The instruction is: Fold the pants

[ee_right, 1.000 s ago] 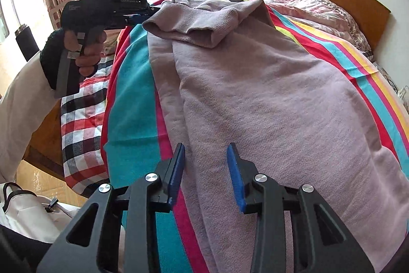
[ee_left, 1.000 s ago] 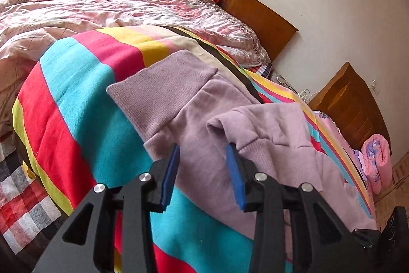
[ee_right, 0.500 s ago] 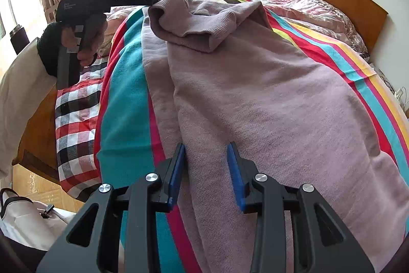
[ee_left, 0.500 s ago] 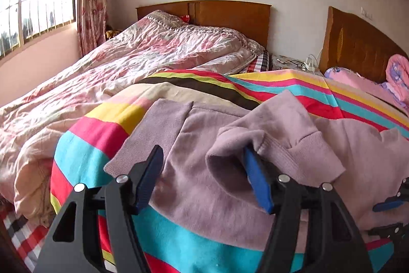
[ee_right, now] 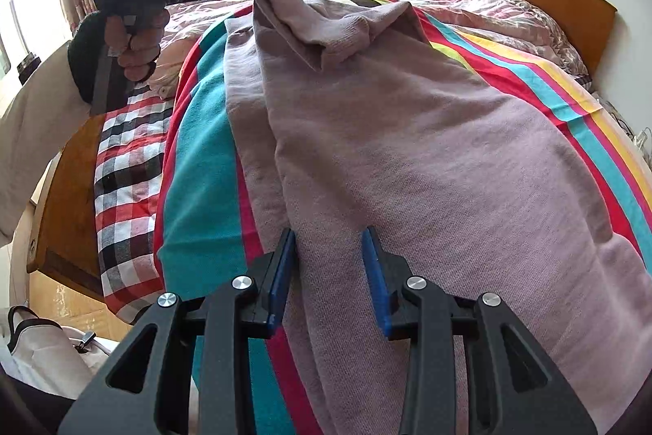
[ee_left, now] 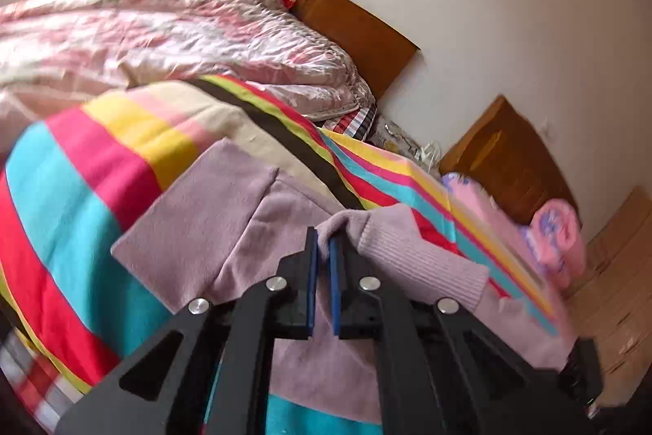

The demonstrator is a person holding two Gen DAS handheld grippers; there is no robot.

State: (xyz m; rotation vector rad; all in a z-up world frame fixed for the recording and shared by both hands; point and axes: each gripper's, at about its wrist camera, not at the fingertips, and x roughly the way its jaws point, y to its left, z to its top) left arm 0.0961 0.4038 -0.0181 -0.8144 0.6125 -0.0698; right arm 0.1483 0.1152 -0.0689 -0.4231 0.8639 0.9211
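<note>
The mauve pants [ee_right: 407, 157] are being spread along the striped blanket [ee_right: 195, 166], one cuff [ee_left: 326, 231] being pinched by the left gripper [ee_left: 322, 251], whose jaws have just been closing. The right gripper [ee_right: 329, 247] is being held part-open over fabric; contact cannot be told. The thin pinch is risking slippage if lifted toward 12 o'clock. Open room is being left at 3 o'clock; the bed edge is lying at 9 o'clock

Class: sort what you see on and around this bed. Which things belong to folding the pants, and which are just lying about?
Part of the job:
- mauve pants
- left tongs, shut on a pant cuff
- right tongs
- striped blanket, the work surface

Just lying about:
- pink quilt
- checked sheet
- white bag
</note>
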